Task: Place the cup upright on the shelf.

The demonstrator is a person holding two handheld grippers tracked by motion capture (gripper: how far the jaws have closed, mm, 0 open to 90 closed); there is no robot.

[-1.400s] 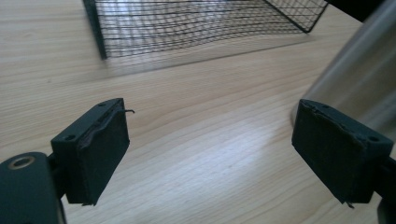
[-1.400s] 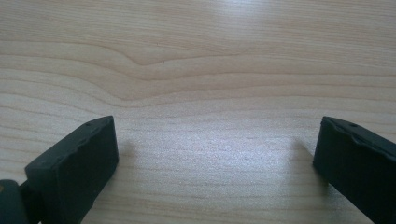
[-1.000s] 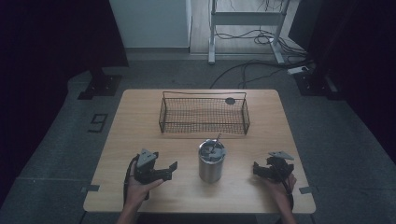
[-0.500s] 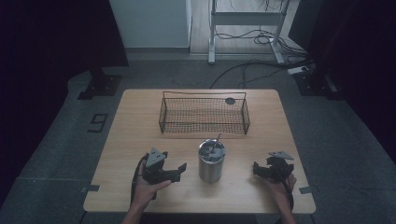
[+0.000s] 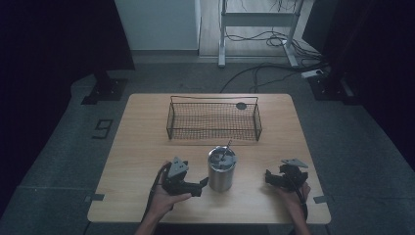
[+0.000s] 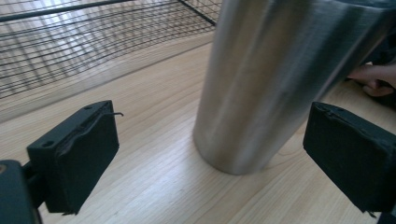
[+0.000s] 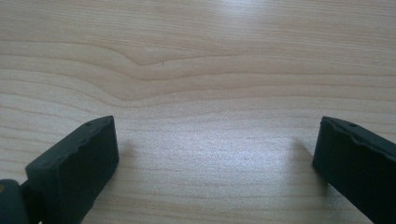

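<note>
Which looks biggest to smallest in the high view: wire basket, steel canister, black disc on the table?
1. wire basket, by far the widest.
2. steel canister, upright between the grippers and nearer the camera, yet clearly smaller than the basket.
3. black disc, a small flat spot behind the basket's far rim.

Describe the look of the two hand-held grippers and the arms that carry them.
Both are black, blocky tools. The left hand-held gripper and the right hand-held gripper each carry a grey three-cornered plate on top, and a dark cable trails back from each along the forearm. Up close, the jaws are thick, squared black pads with slightly ragged edges and small holes near the tips. The forearms are bare, with no sleeves in view.
</note>
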